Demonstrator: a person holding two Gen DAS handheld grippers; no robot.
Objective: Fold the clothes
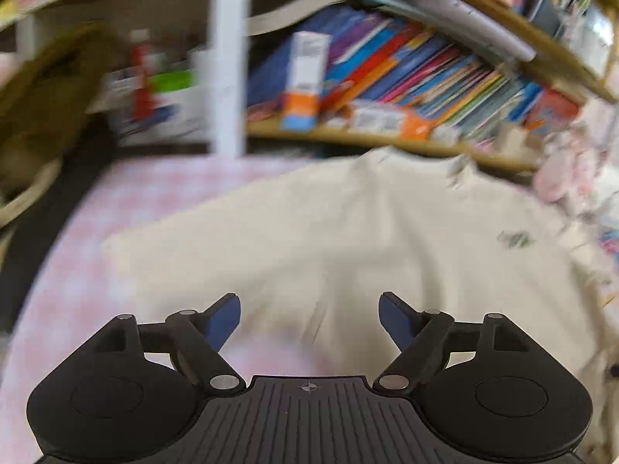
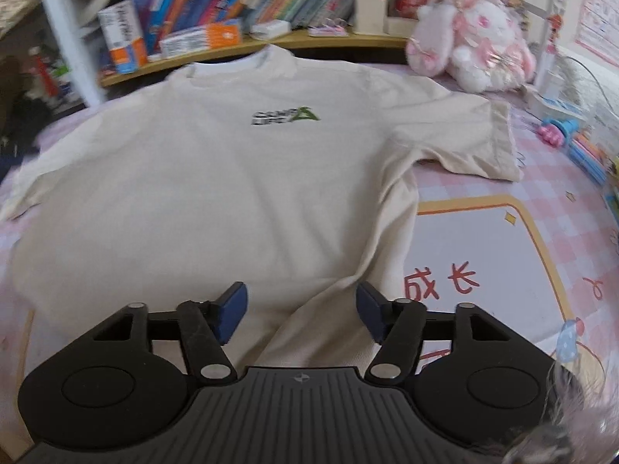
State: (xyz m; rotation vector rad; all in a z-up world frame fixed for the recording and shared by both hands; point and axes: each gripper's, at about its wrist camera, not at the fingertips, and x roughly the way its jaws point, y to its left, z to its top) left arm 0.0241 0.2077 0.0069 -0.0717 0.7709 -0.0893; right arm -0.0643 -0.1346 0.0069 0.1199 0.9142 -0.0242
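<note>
Nearest, the right gripper (image 2: 300, 311) hangs with its jaws apart and empty over the near hem of the cream T-shirt (image 2: 216, 178). The left gripper (image 1: 309, 319) is wide and empty too, above the shirt's left side. The shirt lies spread face up on the pink checked cover (image 2: 557, 201), collar towards the far bookshelf (image 2: 271, 38). Folding looks not yet begun; next, each gripper should pinch an edge or sleeve.

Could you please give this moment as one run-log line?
shirt: flat, unfolded, logo up | left gripper: open, empty | right gripper: open, over hem
</note>
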